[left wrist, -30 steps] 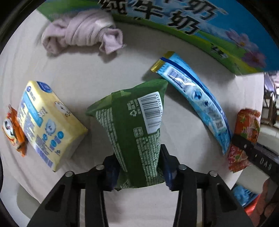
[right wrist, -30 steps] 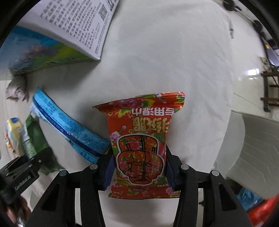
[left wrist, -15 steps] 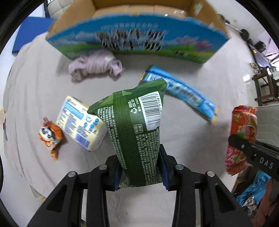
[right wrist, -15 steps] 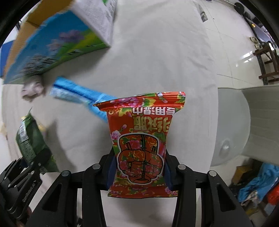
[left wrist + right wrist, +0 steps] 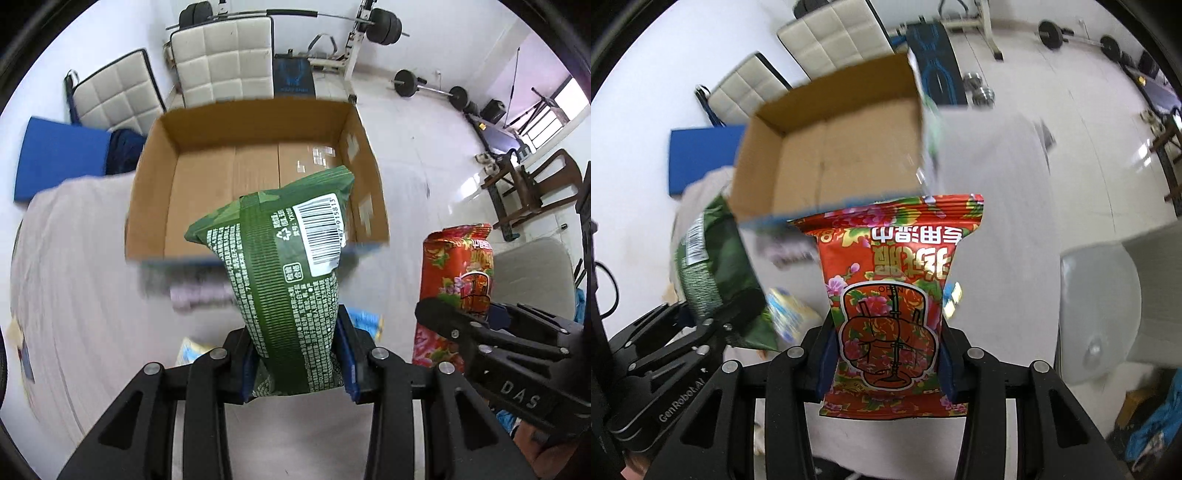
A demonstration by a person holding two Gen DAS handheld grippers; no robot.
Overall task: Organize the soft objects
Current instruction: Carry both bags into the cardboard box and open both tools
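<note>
My left gripper (image 5: 297,354) is shut on a green snack bag (image 5: 284,273) and holds it up in the air in front of an open cardboard box (image 5: 207,170). My right gripper (image 5: 886,362) is shut on a red flowered snack bag (image 5: 890,291), also lifted, near the box (image 5: 827,147). The box's inside is bare brown cardboard. Each view shows the other gripper with its bag: the red bag (image 5: 458,280) at the right, the green bag (image 5: 713,266) at the left.
Below lie a pink cloth (image 5: 199,295), a yellow tissue pack (image 5: 786,314) and a blue packet (image 5: 364,319) on the beige-covered table (image 5: 74,295). Padded white chairs (image 5: 221,62), a blue mat (image 5: 59,155) and weight equipment (image 5: 380,26) stand beyond the box.
Both grippers have risen high above the table with their bags, and the views now look down into the open box instead of at its printed side.
</note>
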